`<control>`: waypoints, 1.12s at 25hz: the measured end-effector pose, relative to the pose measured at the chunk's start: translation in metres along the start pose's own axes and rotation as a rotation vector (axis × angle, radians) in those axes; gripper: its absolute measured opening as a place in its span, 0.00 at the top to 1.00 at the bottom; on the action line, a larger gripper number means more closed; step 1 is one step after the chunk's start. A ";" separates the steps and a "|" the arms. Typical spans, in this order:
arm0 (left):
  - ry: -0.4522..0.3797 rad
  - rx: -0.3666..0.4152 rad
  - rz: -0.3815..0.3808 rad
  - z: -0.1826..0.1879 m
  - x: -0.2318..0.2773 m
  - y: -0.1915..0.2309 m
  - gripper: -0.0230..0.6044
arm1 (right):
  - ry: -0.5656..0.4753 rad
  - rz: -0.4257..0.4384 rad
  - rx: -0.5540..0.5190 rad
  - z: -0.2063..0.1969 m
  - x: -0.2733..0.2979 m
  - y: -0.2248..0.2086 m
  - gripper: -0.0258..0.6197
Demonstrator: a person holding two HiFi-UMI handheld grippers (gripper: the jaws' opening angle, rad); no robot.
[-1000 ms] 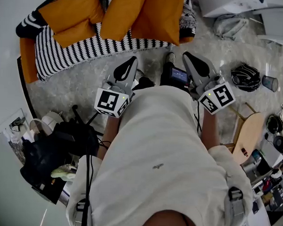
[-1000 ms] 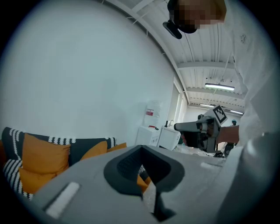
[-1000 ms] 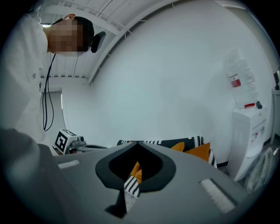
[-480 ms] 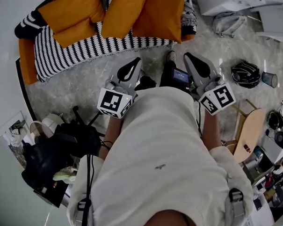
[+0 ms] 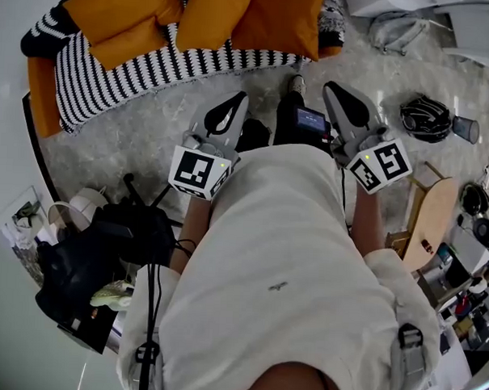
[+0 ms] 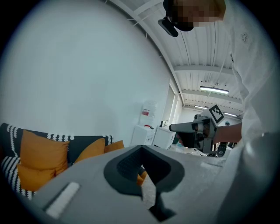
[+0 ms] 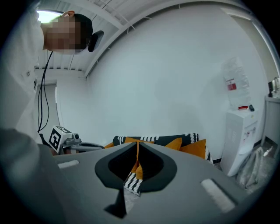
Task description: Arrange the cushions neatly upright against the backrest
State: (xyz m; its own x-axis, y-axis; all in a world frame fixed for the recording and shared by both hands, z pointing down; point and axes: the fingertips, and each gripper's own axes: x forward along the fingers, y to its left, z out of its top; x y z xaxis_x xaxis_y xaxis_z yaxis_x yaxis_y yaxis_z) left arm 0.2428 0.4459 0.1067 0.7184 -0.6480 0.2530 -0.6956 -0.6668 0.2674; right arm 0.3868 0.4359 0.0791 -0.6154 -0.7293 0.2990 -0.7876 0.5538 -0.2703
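Note:
The sofa (image 5: 128, 76), under a black-and-white striped cover, runs along the top of the head view. Three orange cushions lean at its back: one on the left (image 5: 123, 15), one in the middle (image 5: 210, 17) and one on the right (image 5: 278, 18). The left gripper view has two of the cushions (image 6: 40, 158) low on the left; the right gripper view has them (image 7: 194, 148) just past the jaws. My left gripper (image 5: 239, 95) and right gripper (image 5: 330, 87) are held in front of my body over the stone floor, short of the sofa. Both are shut and empty.
A black helmet (image 5: 425, 125) and a dark cup (image 5: 466, 127) lie on the floor at the right, near a wooden board (image 5: 429, 226). Dark bags and gear (image 5: 105, 249) are piled at the left. A water dispenser (image 7: 239, 131) stands right of the sofa.
The sofa has slid slightly toward the top edge of the head view. Both grippers keep the same pose before my body, shut and empty.

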 end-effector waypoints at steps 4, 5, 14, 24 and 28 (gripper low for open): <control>0.003 -0.013 0.013 -0.003 -0.001 0.001 0.96 | 0.021 0.017 -0.011 -0.003 0.005 0.003 0.91; 0.001 -0.017 0.018 -0.003 0.000 0.001 0.96 | 0.024 0.021 -0.012 -0.003 0.007 0.001 0.91; 0.005 -0.030 0.086 0.008 0.028 0.015 0.96 | 0.045 0.077 -0.020 0.008 0.030 -0.034 0.91; 0.004 -0.044 0.141 0.038 0.108 0.030 0.96 | 0.058 0.149 -0.036 0.039 0.068 -0.114 0.91; 0.021 -0.045 0.154 0.045 0.141 0.032 0.96 | 0.072 0.165 -0.027 0.045 0.080 -0.150 0.91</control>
State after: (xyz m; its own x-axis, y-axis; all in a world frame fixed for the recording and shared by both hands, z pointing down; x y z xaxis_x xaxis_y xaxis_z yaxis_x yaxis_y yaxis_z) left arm 0.3217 0.3170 0.1087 0.6035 -0.7333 0.3131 -0.7970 -0.5424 0.2657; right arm 0.4574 0.2766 0.1024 -0.7365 -0.5971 0.3180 -0.6754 0.6750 -0.2970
